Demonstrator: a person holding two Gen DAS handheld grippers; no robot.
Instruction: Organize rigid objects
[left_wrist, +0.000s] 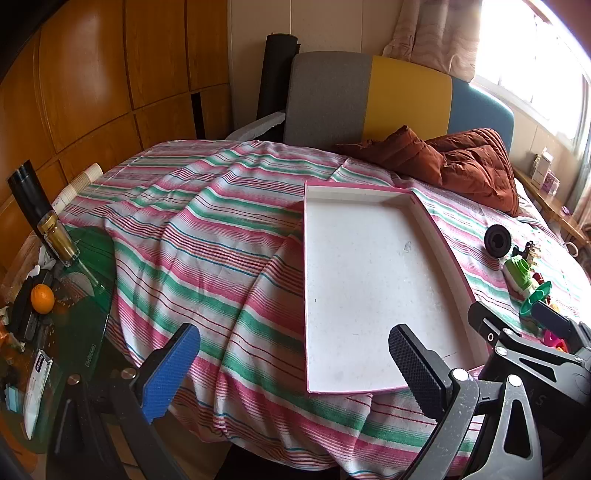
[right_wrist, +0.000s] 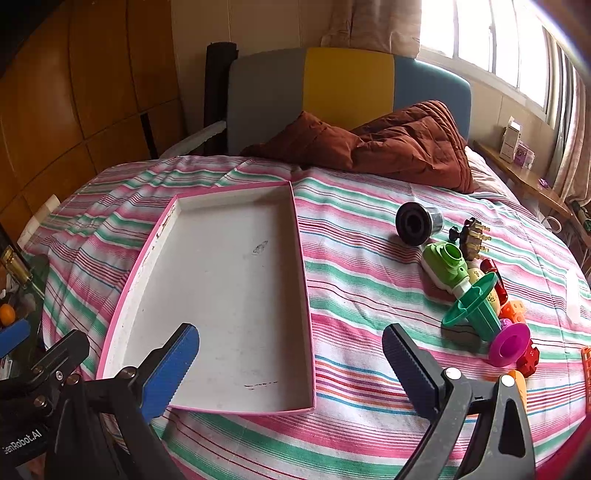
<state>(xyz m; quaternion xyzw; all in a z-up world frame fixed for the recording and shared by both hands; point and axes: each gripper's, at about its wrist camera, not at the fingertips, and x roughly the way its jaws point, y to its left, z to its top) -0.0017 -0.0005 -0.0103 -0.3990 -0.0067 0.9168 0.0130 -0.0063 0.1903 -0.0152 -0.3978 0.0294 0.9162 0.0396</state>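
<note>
The left gripper (left_wrist: 293, 373) hangs released, jaws spread wide over the striped bed sheet (left_wrist: 192, 236) and the near edge of the pink-rimmed tray (left_wrist: 369, 266). The right gripper (right_wrist: 291, 369) is likewise released, gaping above the tray's (right_wrist: 221, 280) near right corner. To the tray's right, apart from it, lies a cluster of toys: a black cylinder (right_wrist: 415, 223), green toy camera (right_wrist: 445, 264), teal spool (right_wrist: 474, 308) and magenta cup (right_wrist: 509, 344).
</note>
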